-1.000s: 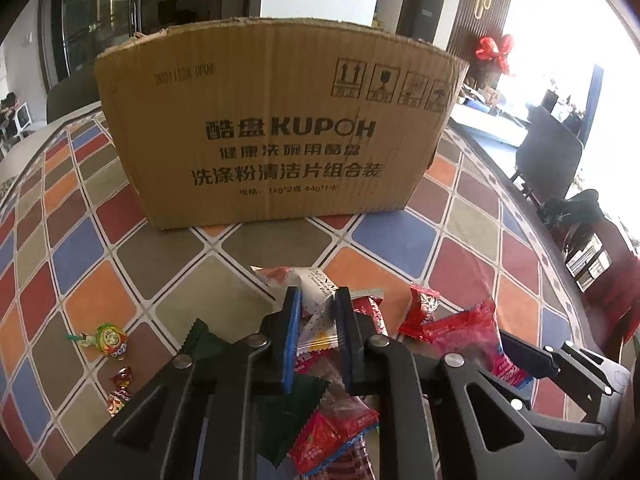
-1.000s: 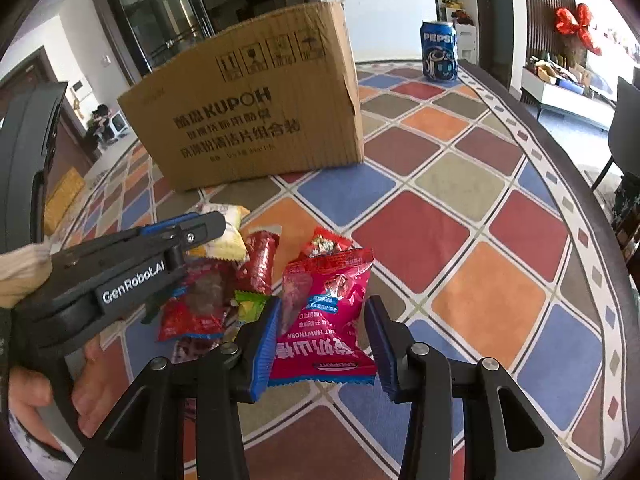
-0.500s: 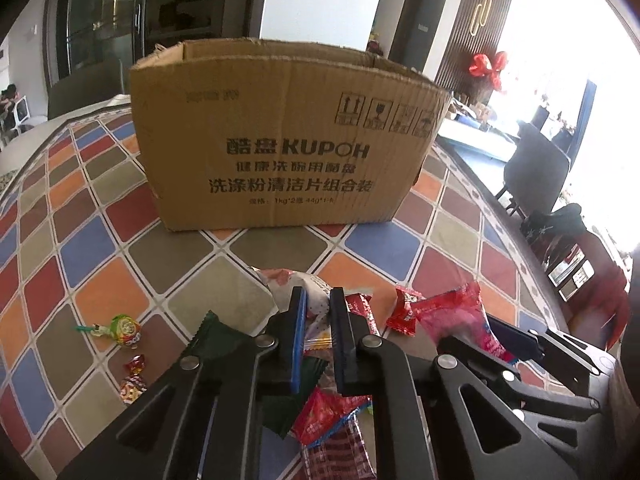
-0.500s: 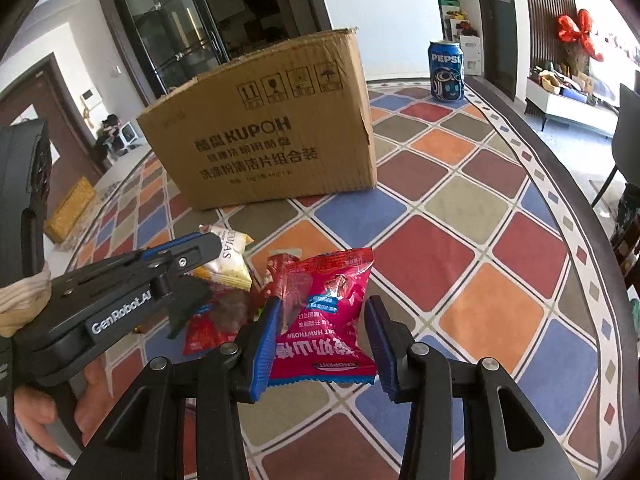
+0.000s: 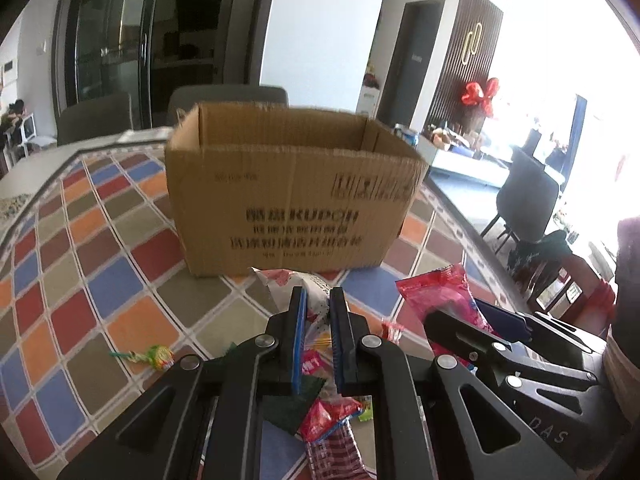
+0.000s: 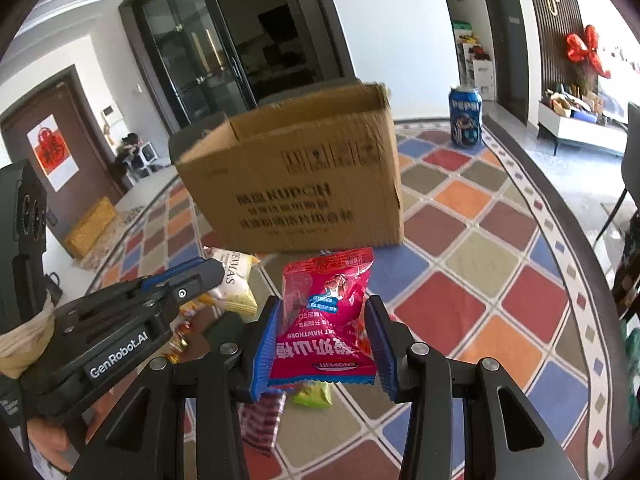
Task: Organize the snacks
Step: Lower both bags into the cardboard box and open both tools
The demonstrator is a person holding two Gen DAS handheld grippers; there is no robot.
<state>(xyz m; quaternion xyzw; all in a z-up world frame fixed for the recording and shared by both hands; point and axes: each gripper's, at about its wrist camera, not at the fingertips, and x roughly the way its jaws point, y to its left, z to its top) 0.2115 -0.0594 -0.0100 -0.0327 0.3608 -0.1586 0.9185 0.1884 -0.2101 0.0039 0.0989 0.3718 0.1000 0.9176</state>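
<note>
Snacks sit before the cardboard box (image 5: 292, 196): in the left wrist view, the left gripper (image 5: 318, 320) pinches a white snack bag (image 5: 316, 292) near it. Right wrist view: the right gripper (image 6: 326, 340) clamps a red hawthorn packet (image 6: 326, 320) just before the box.

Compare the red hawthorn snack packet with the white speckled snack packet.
The red hawthorn snack packet is glossy red with a blue label; the white speckled snack packet is pale with dark specks. The red one sits in the right gripper, whose jaws stand wide; the white one is pinched narrowly by the left gripper. Both are held before the cardboard box.
</note>
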